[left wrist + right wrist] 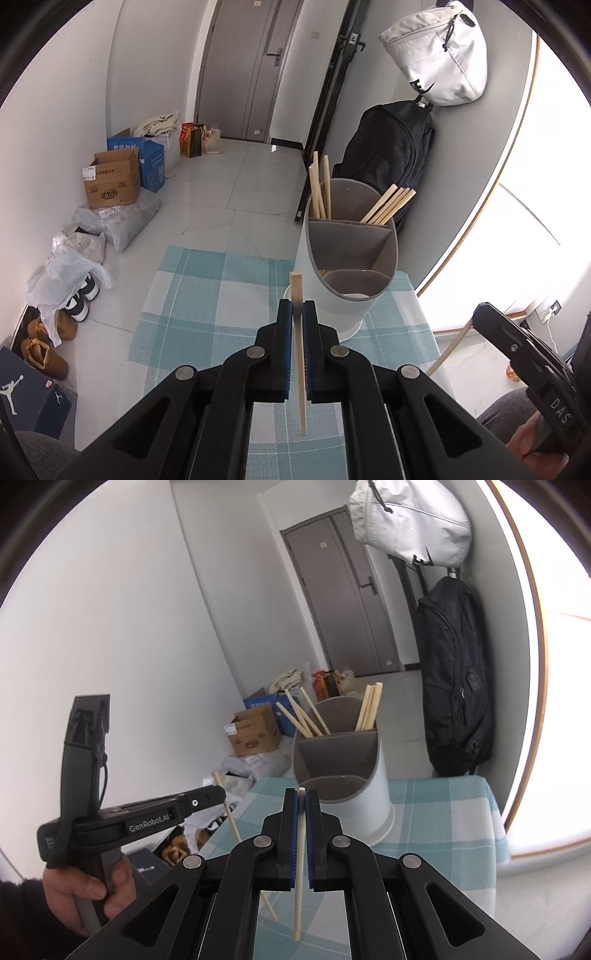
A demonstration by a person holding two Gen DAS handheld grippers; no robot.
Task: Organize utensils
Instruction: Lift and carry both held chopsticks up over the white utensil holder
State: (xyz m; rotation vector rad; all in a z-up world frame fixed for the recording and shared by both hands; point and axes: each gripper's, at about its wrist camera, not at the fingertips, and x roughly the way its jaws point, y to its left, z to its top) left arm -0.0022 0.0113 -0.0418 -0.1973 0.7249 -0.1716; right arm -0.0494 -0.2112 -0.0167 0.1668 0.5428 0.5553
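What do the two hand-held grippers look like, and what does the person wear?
The left hand-held gripper and the right hand-held gripper are black linkages with silver rivets and blue pads. "GenRobot.AI" is printed on the left one's side, "DAS" on the right one's. A dark fuzzy sleeve shows at the left wrist.

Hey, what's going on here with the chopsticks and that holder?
A person is sorting chopsticks into a divided utensil holder on a checked tablecloth. The left gripper is shut on a wooden chopstick, and the right gripper is shut on a paler chopstick. Several chopsticks already stand in the holder's back compartments; neither held one is in yet.
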